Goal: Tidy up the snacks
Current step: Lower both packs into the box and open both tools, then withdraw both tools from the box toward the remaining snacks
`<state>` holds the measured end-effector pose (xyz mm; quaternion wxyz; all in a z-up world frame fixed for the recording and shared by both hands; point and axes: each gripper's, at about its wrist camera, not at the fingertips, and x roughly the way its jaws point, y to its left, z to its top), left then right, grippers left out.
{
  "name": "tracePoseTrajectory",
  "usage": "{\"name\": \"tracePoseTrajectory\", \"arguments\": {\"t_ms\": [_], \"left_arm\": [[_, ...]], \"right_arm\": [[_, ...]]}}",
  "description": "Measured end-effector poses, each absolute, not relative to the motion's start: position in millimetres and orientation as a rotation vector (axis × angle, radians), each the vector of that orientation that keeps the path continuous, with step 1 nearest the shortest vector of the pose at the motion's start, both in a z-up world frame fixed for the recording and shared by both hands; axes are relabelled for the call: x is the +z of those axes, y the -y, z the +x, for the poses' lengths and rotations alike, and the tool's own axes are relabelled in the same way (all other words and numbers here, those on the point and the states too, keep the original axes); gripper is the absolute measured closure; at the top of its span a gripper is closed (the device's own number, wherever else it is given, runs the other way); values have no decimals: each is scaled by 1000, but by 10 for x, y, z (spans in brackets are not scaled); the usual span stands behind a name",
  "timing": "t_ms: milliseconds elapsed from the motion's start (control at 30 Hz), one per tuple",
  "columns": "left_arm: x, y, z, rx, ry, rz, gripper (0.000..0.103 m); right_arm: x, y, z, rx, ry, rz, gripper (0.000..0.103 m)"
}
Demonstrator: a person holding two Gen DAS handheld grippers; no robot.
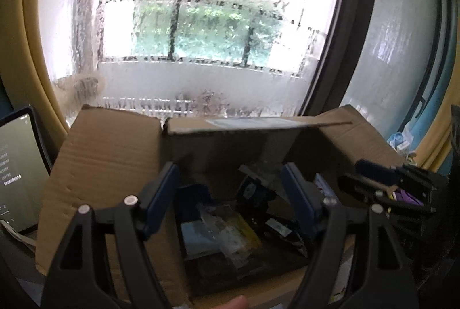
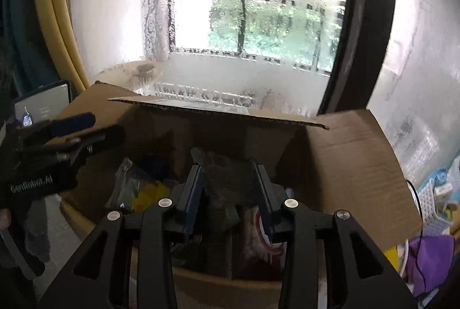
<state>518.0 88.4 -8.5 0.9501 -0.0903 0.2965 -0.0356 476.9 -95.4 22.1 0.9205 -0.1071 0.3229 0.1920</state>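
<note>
An open cardboard box (image 1: 115, 153) stands under a window, its flaps spread out; it also shows in the right wrist view (image 2: 345, 153). Several snack packets lie inside, among them a clear and yellow packet (image 1: 235, 237) and a red and white pack (image 2: 258, 234). My left gripper (image 1: 230, 179) is open and empty above the box's inside. My right gripper (image 2: 227, 173) is over the box, shut on a dark grey snack packet (image 2: 218, 165) held between its blue pads. The right gripper also shows at the right of the left wrist view (image 1: 382, 182).
A tablet (image 1: 17, 171) with a lit screen leans left of the box. A frosted window (image 1: 201, 21) with a dark frame is behind. Purple cloth (image 2: 428, 260) and a white basket (image 2: 431, 199) lie to the right of the box.
</note>
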Motion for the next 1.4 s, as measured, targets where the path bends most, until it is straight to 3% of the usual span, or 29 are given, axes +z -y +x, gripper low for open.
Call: {"name": "tracePoseTrajectory", "arguments": {"t_ms": [300, 733, 1400], "left_arm": [[8, -512, 4984, -79, -582, -87, 28], [153, -65, 4463, -168, -548, -24, 27], [-565, -34, 3645, -119, -703, -206, 27]], "right_arm": [[234, 1185, 4449, 371, -671, -186, 63], [290, 1511, 4014, 384, -667, -153, 49], [-152, 1837, 3662, 452, -742, -45, 48]]}}
